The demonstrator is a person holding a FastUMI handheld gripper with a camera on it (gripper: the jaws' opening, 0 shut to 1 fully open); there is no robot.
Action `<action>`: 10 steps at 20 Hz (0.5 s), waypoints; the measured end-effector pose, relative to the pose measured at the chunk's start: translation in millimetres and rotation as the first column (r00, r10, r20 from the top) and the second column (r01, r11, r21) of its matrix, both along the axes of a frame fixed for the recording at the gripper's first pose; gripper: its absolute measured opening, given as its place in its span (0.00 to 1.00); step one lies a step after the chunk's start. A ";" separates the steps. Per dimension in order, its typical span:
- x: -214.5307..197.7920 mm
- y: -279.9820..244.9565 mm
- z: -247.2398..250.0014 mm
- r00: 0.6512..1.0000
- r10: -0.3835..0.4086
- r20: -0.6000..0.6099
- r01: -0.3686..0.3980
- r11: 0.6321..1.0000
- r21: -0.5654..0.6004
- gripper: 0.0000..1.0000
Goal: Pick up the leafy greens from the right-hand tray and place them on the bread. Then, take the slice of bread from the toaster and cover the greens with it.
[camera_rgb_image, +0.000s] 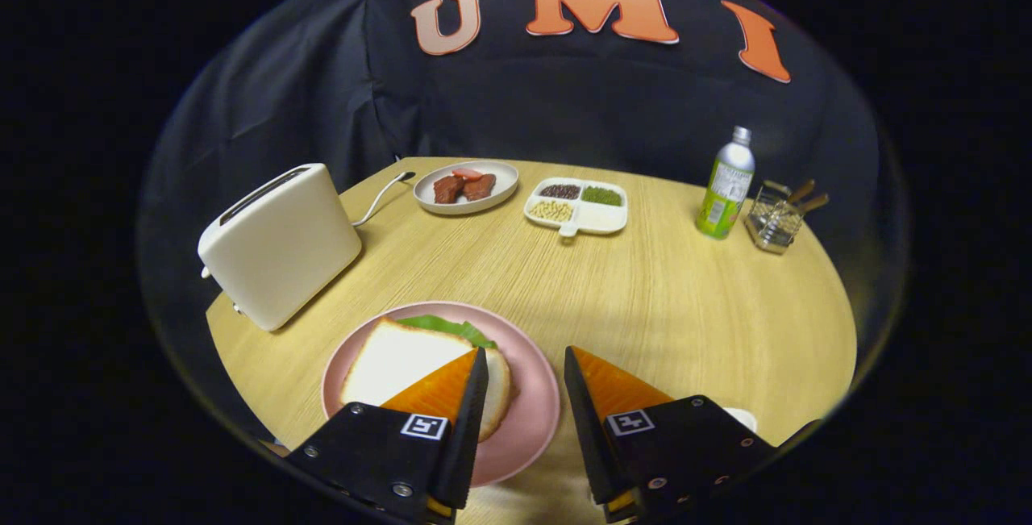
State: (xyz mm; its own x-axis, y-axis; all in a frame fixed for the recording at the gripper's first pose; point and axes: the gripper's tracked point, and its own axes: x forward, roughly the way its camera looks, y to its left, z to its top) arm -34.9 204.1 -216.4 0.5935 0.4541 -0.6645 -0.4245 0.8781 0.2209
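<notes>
The gripper (526, 368) hangs over the pink plate (532, 404), jaws released and empty. One finger covers part of the top bread slice (403, 360); the leafy greens (447, 327) show only as a green edge beneath it. Bare tabletop (661, 307) lies between plate, toaster (278, 247) and far dishes.

The desk (645, 299) has a pale wood-grain top, smooth and matt. The toaster (278, 247) looks like plastic, smooth with a soft sheen. The pink plate (532, 396) is matt. The bread (403, 360) on it has a soft, porous face, and the greens (447, 326) under it look smooth. The bottle (727, 182) has a shiny metal-looking top and a glossy label. The basket (774, 222) is of bright wire. The wall (564, 106) is dark matt cloth with folds.
</notes>
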 end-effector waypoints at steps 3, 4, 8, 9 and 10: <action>18.6 -11.1 36.1 0.991 -0.055 0.123 0.053 0.998 0.023 0.59; 25.1 -16.7 48.9 0.983 -0.079 0.164 0.075 0.997 0.025 0.60; 40.8 -34.1 109.7 0.922 -0.157 0.354 0.148 0.988 0.052 0.70; 41.7 -38.4 123.6 0.904 -0.181 0.388 0.169 0.984 0.063 0.73; 41.6 -41.5 133.1 0.890 -0.204 0.409 0.191 0.979 0.072 0.75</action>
